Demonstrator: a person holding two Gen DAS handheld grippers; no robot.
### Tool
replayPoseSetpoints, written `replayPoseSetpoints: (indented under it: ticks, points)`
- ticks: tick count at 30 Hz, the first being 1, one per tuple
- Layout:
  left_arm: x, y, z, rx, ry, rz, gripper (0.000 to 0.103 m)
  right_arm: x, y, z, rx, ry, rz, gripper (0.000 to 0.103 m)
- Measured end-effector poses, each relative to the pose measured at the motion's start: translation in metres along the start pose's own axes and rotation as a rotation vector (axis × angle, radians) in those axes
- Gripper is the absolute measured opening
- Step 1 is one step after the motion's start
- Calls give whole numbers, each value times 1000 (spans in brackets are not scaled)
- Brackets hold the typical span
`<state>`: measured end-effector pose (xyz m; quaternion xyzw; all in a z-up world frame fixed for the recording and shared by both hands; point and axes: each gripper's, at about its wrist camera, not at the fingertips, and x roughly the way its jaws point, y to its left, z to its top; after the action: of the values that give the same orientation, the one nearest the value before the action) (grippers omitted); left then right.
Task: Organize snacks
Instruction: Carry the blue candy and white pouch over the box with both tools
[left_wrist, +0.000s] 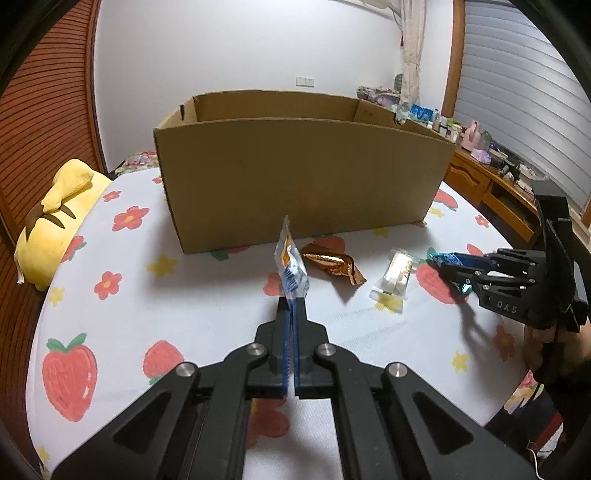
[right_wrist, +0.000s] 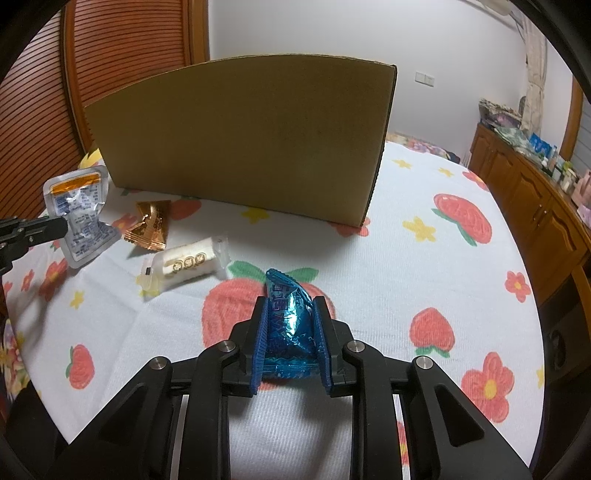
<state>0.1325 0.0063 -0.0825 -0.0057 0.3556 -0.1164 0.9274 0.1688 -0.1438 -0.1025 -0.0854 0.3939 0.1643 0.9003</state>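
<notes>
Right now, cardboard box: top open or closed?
Open. In the left wrist view the cardboard box shows no lid or flaps across its top, and its far inner wall is visible past the near rim. Whether anything lies inside cannot be told.

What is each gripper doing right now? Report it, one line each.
Left gripper: shut on the flat white, blue and orange plastic snack packet.
Right gripper: shut on the crinkled shiny blue foil snack wrapper.
</notes>
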Motion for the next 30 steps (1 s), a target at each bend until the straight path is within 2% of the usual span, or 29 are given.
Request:
replayPoseSetpoints:
  ticks: [11, 19, 25, 30]
  points:
    - [-24, -3, 11, -9, -57, -24, 0, -2, 0, 0, 7, -10, 1, 21]
    - [-50, -11, 35, 20, -128, -34, 0, -15, -2, 3, 22, -64, 14, 20]
    - [-65, -14, 55, 42, -180, -40, 0, -37, 5, 13, -8, -113, 29, 21]
    - [-71, -15, 72, 53, -207, -34, 0, -67, 13, 36, -41, -185, 42, 21]
